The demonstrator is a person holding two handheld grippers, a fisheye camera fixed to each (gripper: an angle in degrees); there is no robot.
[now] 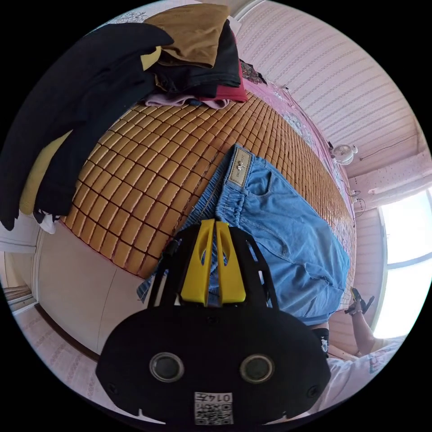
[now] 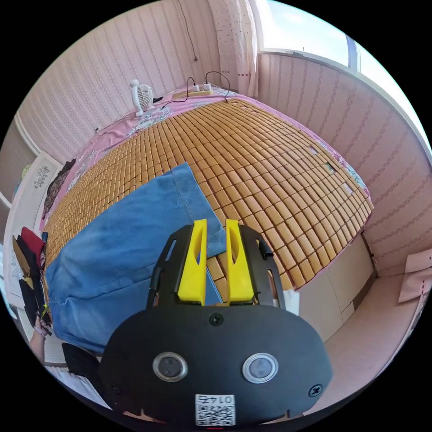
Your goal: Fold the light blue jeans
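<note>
The light blue jeans lie flat on a bamboo mat, waistband and tan patch towards the left gripper view. My left gripper sits at the waistband, its yellow jaws together with the denim edge running in between them. In the right gripper view the jeans stretch away to the left. My right gripper hovers over the leg hem corner, jaws a little apart, with the hem under the left jaw. The right gripper also shows far off in the left gripper view, in a person's hand.
A stack of folded clothes and a dark garment lie at the mat's far end. A small fan and a power strip sit on the pink sheet by the wall. The bed edge drops off beside both grippers.
</note>
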